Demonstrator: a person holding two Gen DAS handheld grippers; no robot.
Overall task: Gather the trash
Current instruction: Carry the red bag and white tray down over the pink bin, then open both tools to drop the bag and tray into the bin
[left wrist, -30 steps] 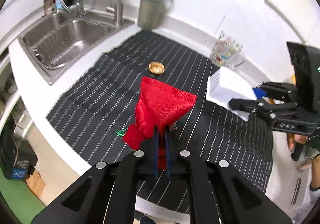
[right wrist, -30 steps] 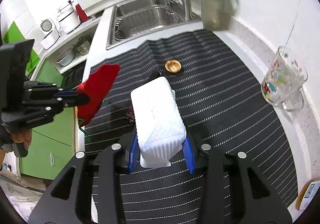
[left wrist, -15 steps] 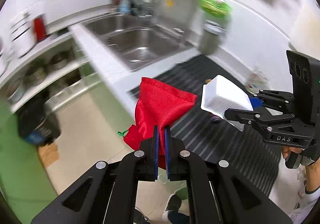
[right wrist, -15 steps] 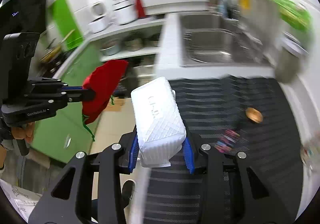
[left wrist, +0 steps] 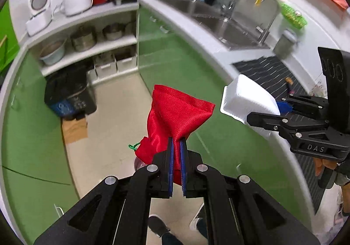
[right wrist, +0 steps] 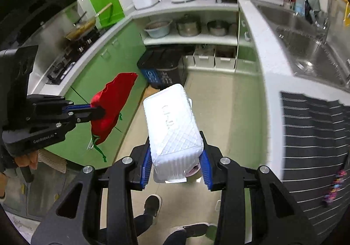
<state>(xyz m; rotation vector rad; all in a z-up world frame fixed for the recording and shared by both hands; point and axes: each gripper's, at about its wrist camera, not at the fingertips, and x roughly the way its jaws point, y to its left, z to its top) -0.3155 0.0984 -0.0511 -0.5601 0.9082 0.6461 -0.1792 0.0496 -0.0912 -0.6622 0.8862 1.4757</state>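
- The left tool is clamped tight on a red pouch; its blue pads pinch the lower fold, and the pouch fans up and away from the tips.
- A green cord dangles from the pouch's bunched end at the lower left.
- From the right wrist view, the left tool sits off to the left, with the pouch hanging from its tips above the floor.
- The right tool grips a white box by its sides, one blue pad against each flank. The box is upside down, ribbed bottom up, and tilts away from the tool.
- In the left wrist view, the right tool reaches in from the right with the box just beside the pouch, the two apart.
- Both items are held in the air over the tan floor, off the desk.
- A dark bin stands on the floor below the shelf, straight ahead of the box.
- The shelf carries pots and a bowl.
- A striped mat covers the desk at the right, with a small colourful wrapper lying on it.
- A steel sink is set into the desk past the mat.
- The person's shoe shows on the floor beneath the right tool.
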